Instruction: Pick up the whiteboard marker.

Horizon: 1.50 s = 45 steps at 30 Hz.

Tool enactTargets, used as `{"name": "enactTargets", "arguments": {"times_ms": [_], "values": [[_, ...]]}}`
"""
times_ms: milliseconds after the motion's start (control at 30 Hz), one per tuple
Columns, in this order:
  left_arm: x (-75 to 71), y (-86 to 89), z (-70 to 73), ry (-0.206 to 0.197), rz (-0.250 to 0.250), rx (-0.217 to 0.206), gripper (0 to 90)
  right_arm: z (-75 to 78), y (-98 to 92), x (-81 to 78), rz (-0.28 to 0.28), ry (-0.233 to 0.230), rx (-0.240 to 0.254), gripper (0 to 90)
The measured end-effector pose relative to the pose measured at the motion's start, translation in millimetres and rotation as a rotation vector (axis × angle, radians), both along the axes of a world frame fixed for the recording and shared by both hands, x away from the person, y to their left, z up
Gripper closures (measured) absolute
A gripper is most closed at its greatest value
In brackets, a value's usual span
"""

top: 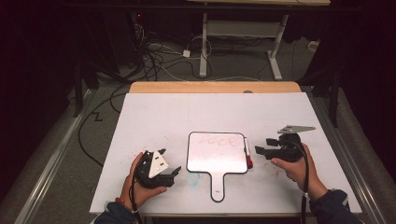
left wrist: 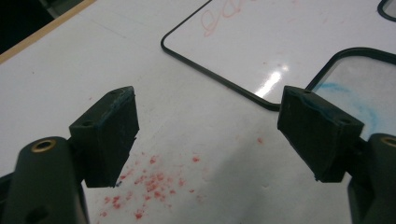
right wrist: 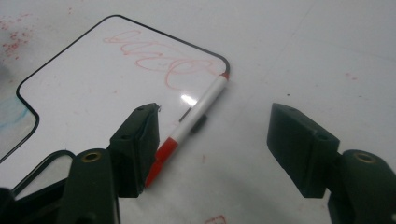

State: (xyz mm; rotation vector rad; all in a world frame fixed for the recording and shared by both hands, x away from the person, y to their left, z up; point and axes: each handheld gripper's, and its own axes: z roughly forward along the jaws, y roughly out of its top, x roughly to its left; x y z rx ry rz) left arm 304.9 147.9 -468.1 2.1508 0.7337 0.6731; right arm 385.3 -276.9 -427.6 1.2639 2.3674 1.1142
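At the bottom of the high view two hands come in, each holding a gripper. The left gripper (top: 169, 164) sits lower left of centre, its jaws spread wide with nothing between them; in the left gripper view its black pads (left wrist: 111, 135) hover over the white table sheet (top: 154, 116), which is speckled there with red crumbs. The right gripper (top: 261, 147) sits at right of centre, its jaws also apart and gripping nothing, pointing left toward the marker.

Between the two grippers, in the middle of the frame, lies the whiteboard (top: 217, 156), a small paddle-shaped board with a black rim and a handle toward the bottom edge. Faint red scribble runs across its upper part. The marker (right wrist: 191, 120), white with a red cap, lies flat along the board's right edge, just beside it; in the right gripper view it rests between the open jaws, close to the left-hand pad, untouched.

Farther up, the wooden table edge (top: 215, 87) shows, then cables on the dark floor.
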Motion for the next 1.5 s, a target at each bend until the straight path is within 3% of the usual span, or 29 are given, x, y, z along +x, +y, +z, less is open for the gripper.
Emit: {"name": "enactTargets", "arguments": {"times_ms": [200,467,600,733,800,1033,1200,1300,1367,1433,1500], "values": [[-1.0,-2.4,-1.6,-0.002,-0.017,0.034,19.5,-7.0,17.0,16.8,0.022,0.028,-0.024,44.8],[-1.2,-2.4,-2.9,0.008,-0.032,0.034,19.5,-28.8,27.3,41.4,-0.013,0.136,0.004,55.5],[-1.3,-2.6,-2.8,0.009,-0.035,0.031,19.5,-35.2,27.5,45.8,-0.016,0.161,0.017,66.8],[-0.7,-3.2,-3.3,0.014,-0.034,0.033,19.5,-36.2,28.7,44.8,0.012,0.179,0.031,71.7],[-0.8,-3.5,-3.3,0.016,-0.036,0.030,19.5,-36.0,31.8,43.1,0.035,0.171,0.013,78.7],[0.0,-3.8,-3.3,0.017,-0.042,0.034,19.5,-33.6,36.2,39.0,0.040,0.127,-0.029,80.0],[0.4,-5.0,-2.5,0.025,-0.044,0.018,19.5,-29.3,36.8,35.7,0.053,0.100,-0.027,81.8],[0.0,-7.2,-0.1,0.035,-0.051,-0.010,19.5,-22.1,37.4,31.6,0.063,0.069,-0.013,81.9],[0.9,-9.2,2.9,0.041,-0.056,-0.051,19.5,-8.6,37.2,25.3,0.073,0.030,0.019,81.9],[2.4,-12.3,6.5,0.040,-0.063,-0.079,19.7,-5.1,37.2,23.8,0.077,0.014,0.030,81.9],[5.3,-18.5,11.5,0.042,-0.077,-0.113,21.2,8.7,38.2,16.0,0.095,-0.045,0.074,82.0]]}}
